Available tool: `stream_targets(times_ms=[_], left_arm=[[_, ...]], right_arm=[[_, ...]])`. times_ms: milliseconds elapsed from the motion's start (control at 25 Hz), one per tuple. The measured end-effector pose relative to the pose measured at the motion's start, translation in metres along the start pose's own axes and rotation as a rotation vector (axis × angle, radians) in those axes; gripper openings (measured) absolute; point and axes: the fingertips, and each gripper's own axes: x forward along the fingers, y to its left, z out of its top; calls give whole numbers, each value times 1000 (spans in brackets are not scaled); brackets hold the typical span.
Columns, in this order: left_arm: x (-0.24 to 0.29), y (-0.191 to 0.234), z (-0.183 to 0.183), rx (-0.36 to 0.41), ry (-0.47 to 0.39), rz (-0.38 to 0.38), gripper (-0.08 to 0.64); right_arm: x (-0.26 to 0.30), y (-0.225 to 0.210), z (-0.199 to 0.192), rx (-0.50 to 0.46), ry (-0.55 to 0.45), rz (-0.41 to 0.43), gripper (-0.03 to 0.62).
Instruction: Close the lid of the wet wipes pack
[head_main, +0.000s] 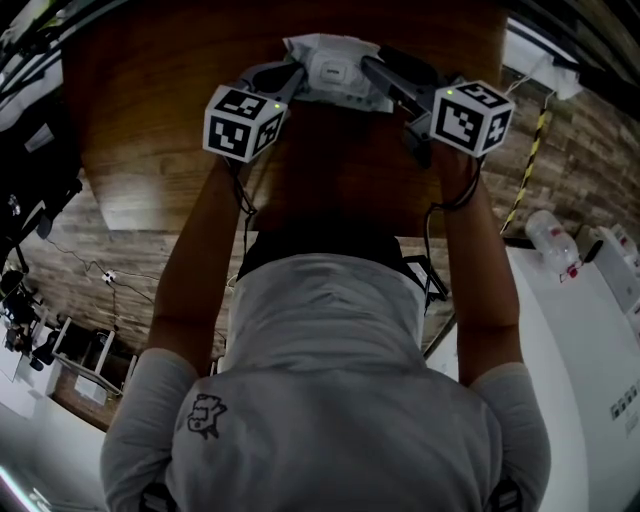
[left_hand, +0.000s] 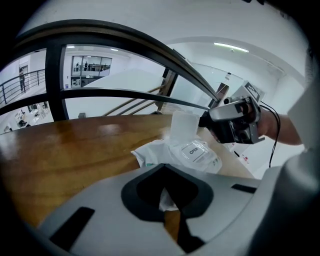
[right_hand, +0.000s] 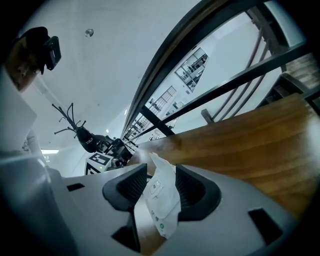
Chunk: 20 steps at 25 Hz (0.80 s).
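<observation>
We find the wet wipes pack (head_main: 335, 70) on the wooden table (head_main: 150, 120), between both tongs. The left gripper (left_hand: 168, 199) is nearly closed and pinches a white edge of the pack. The right gripper (right_hand: 161, 192) clamps the opposite end. The lid (left_hand: 184, 125) flap stands raised.

Left gripper (left_hand: 167, 199) is covering the near corner of the wet wipes pack (left_hand: 192, 152). Between the jaws of the right gripper (right_hand: 162, 186), the pack is showing edge-on, its print blurring beyond reading.

wet wipes pack (head_main: 335, 72) on table (head_main: 150, 130) | left gripper (head_main: 298, 76) at its left | right gripper (head_main: 372, 68) at its right
</observation>
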Motion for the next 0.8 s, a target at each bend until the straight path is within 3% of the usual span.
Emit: stream_targets(times_ms=[320, 800], left_arm=[[2, -1, 1, -49, -19, -8, 14], [2, -1, 2, -42, -18, 1, 14]], right_arm=[[-7, 9, -15, -11, 18, 0, 173], [1, 6, -44, -60, 102, -53, 173]])
